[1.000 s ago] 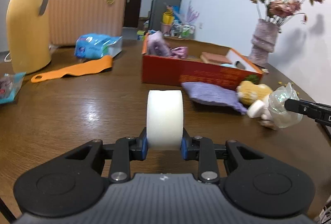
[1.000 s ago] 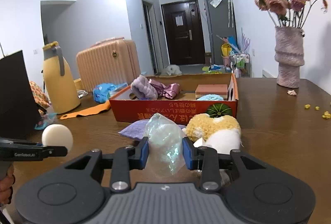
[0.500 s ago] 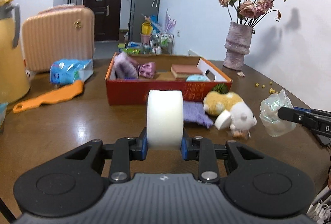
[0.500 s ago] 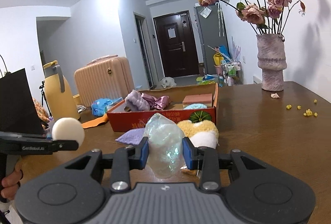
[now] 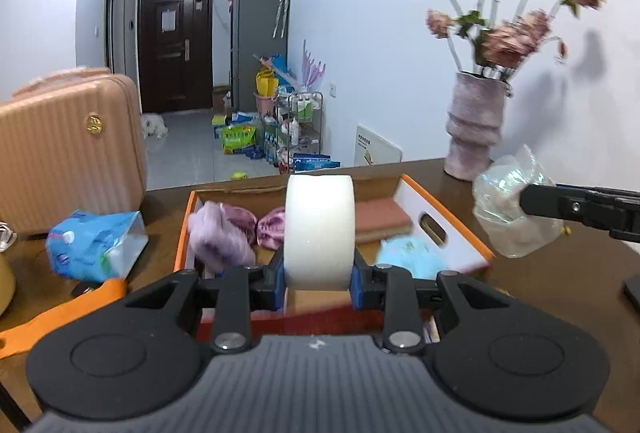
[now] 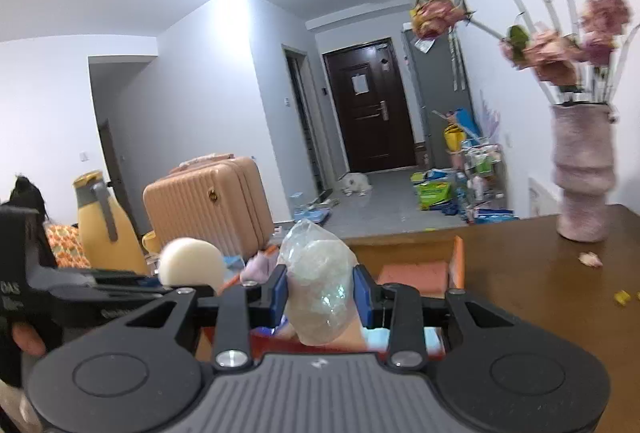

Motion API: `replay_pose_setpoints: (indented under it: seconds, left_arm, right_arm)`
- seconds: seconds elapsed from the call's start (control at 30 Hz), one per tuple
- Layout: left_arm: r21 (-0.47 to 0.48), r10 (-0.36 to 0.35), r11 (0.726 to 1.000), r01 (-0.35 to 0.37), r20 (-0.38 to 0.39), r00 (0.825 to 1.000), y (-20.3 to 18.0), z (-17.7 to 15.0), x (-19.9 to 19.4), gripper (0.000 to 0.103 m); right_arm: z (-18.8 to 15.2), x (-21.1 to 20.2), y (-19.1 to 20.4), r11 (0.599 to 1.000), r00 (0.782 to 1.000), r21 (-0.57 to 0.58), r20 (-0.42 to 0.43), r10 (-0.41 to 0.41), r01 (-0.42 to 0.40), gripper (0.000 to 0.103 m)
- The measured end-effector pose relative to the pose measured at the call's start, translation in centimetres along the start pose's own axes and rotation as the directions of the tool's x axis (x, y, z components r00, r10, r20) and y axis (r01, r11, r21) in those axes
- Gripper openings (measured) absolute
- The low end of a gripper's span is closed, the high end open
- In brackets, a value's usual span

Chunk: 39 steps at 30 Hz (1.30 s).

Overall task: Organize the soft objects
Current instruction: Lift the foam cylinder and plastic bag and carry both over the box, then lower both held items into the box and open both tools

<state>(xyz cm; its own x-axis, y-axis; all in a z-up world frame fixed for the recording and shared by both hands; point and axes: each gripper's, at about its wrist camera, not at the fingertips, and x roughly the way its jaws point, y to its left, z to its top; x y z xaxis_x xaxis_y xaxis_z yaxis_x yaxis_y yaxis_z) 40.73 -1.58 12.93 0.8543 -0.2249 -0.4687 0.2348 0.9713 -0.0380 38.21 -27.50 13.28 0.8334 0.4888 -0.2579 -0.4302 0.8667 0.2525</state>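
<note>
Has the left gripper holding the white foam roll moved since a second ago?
Yes. The left gripper with the white foam roll has advanced toward the orange box and now hangs above its near wall.

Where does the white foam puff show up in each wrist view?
Left wrist: white foam puff dead centre, clamped by the left gripper.
Right wrist: puff at lower left, round face showing.
Shared landmark: pink vase at right in both.
</note>
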Motion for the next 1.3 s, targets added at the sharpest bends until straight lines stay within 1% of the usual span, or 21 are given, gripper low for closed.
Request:
replay_pose_setpoints:
  seconds: [0.07,0.13,0.23,0.3,0.37,0.43,0.5,0.53,0.57,0.6,0.63,0.67,0.7,0.73,0.8,0.9,1.03,1.23,1.3]
  left_arm:
    - [-0.012,-0.004,1.000,0.004,-0.015,1.000,0.8,1.2,2.7,0.030]
    - [-0.029,0.003,1.000,-0.004,-0.045,0.999,1.5,1.7,5.6,0.030]
    - [-0.094,0.011,0.995,-0.021,-0.107,0.994,3.3,1.9,10.1,0.029]
    - [-0.137,0.017,0.990,-0.036,-0.136,0.991,4.4,1.8,12.4,0.029]
    - [-0.172,0.001,0.985,-0.029,-0.162,0.987,5.3,1.5,14.3,0.029]
    - [-0.184,0.004,0.982,-0.037,-0.175,0.984,5.9,1.1,15.5,0.029]
    - [-0.198,-0.002,0.980,-0.034,-0.180,0.984,6.4,0.3,16.2,0.030]
    - [-0.221,-0.010,0.975,-0.031,-0.183,0.983,6.8,-0.4,16.6,0.038]
    - [-0.224,-0.013,0.974,-0.040,-0.226,0.974,6.8,-0.6,17.2,0.041]
    - [-0.218,-0.014,0.975,-0.044,-0.256,0.967,6.8,-0.8,17.6,0.042]
    - [-0.226,-0.010,0.973,-0.047,-0.244,0.970,6.8,-0.8,17.4,0.046]
    - [-0.227,-0.013,0.973,-0.041,-0.233,0.972,6.8,-0.8,17.1,0.050]
    - [-0.219,-0.021,0.975,-0.030,-0.226,0.974,6.6,-0.7,17.0,0.054]
    - [-0.211,-0.020,0.977,-0.026,-0.216,0.976,6.3,-0.6,16.7,0.059]
    - [-0.193,-0.015,0.981,-0.026,-0.205,0.979,6.0,-0.6,16.5,0.065]
    - [-0.189,-0.006,0.981,-0.034,-0.207,0.978,6.1,-0.6,16.3,0.065]
    - [-0.200,-0.006,0.979,-0.033,-0.191,0.982,6.1,0.0,15.9,0.067]
    - [-0.195,0.007,0.980,-0.045,-0.188,0.982,6.3,0.5,15.7,0.067]
    - [-0.188,0.021,0.981,-0.052,-0.160,0.987,6.5,1.1,14.8,0.067]
  right_arm:
    - [1.4,3.4,-0.7,1.000,1.000,0.013,-0.017,0.011,-0.011,0.034]
    - [2.4,7.0,-1.5,0.999,0.999,0.036,-0.037,0.015,-0.014,0.034]
    - [3.1,12.5,-3.2,0.996,0.997,0.091,-0.074,-0.009,0.016,0.034]
    - [3.1,16.0,-4.5,0.989,0.995,0.146,-0.096,-0.018,0.032,0.034]
    - [2.7,19.0,-5.3,0.981,0.991,0.188,-0.133,-0.022,0.047,0.034]
    - [2.2,22.0,-5.7,0.980,0.983,0.181,-0.180,-0.046,0.079,0.035]
    - [1.4,23.8,-5.5,0.982,0.976,0.156,-0.203,-0.072,0.105,0.040]
    - [1.0,24.5,-5.3,0.982,0.975,0.150,-0.208,-0.085,0.117,0.043]
    - [0.7,25.0,-5.2,0.981,0.971,0.139,-0.216,-0.103,0.135,0.047]
    - [0.9,25.4,-4.9,0.982,0.965,0.118,-0.235,-0.116,0.147,0.050]
    - [0.9,25.2,-4.8,0.983,0.968,0.115,-0.223,-0.113,0.141,0.058]
    - [0.9,24.8,-4.6,0.984,0.974,0.121,-0.200,-0.108,0.134,0.069]
    - [0.9,24.6,-4.5,0.983,0.976,0.121,-0.189,-0.111,0.135,0.074]
    - [1.1,24.6,-4.5,0.983,0.976,0.121,-0.187,-0.112,0.136,0.075]
    - [0.9,24.6,-5.2,0.983,0.977,0.141,-0.194,-0.092,0.120,0.074]
    - [0.8,24.4,-5.5,0.979,0.977,0.159,-0.193,-0.094,0.126,0.074]
    - [0.8,24.1,-5.5,0.979,0.978,0.160,-0.186,-0.092,0.123,0.074]
    - [1.0,23.5,-4.9,0.981,0.978,0.134,-0.178,-0.112,0.137,0.074]
    - [1.6,22.8,-4.3,0.983,0.978,0.110,-0.161,-0.129,0.148,0.074]
